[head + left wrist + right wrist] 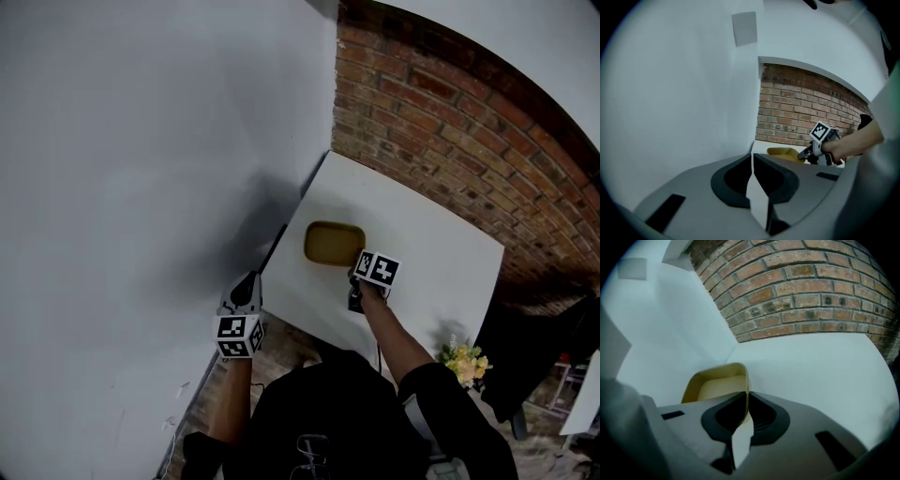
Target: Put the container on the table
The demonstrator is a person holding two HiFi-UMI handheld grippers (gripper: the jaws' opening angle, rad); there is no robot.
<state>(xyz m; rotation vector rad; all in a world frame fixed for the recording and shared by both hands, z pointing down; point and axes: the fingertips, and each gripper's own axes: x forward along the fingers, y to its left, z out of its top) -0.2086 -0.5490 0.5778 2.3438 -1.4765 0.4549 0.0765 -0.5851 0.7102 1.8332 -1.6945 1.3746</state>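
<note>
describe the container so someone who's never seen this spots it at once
Find the white table wedged between the white wall and the brick wall. Toward its white-wall side is the container, a shallow open yellow tub with rounded corners. It is the only yellow tub there, and the right gripper pinches its rim.

A brick wall (450, 122) is seen at the far right, met at a corner by a plain white wall (141, 141) on the left. A small pale square plate (744, 28) is fixed high on the white wall. A bunch of yellow and white flowers (465, 360) is found at the near right, with a dark shape (530, 352), too indistinct to be named, just right of it. Brown floor (286, 347) is glimpsed at the near left.
</note>
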